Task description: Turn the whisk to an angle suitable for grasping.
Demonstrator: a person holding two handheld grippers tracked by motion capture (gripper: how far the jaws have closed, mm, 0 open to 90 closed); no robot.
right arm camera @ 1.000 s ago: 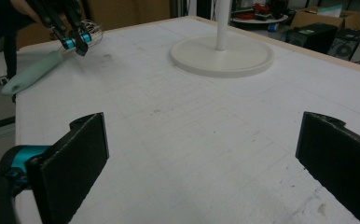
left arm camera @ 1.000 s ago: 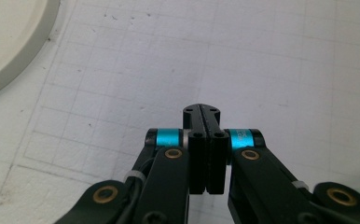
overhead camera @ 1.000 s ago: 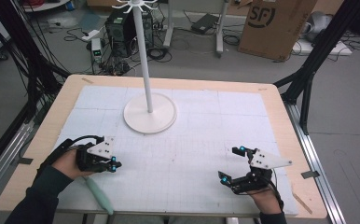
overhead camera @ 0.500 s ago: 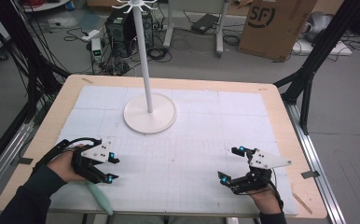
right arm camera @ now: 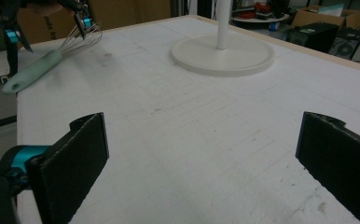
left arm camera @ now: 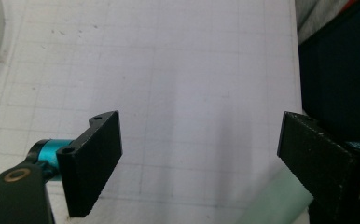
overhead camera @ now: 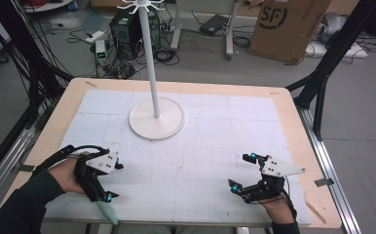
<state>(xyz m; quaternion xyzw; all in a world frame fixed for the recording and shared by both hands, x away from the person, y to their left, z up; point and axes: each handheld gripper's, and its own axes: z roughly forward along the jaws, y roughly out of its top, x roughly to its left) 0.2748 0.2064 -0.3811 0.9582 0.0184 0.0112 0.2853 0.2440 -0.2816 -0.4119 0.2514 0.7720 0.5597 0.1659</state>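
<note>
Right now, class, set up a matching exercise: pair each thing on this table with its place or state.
Things:
1. whisk
2. stand base
3. left gripper
4. right gripper

Places or states:
A. open above bare mat, near right corner
B. round, white, far middle of the mat
C. lying at the near left edge, mint handle
D. open, above the whisk

Pairs: 1-C, 2-B, 3-D, 4-A

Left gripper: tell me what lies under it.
Under the left gripper, whose jaws have just been opening, lies a whisk. Its mint handle overhangs the table edge; the gripper covers the wire end from above.
</note>
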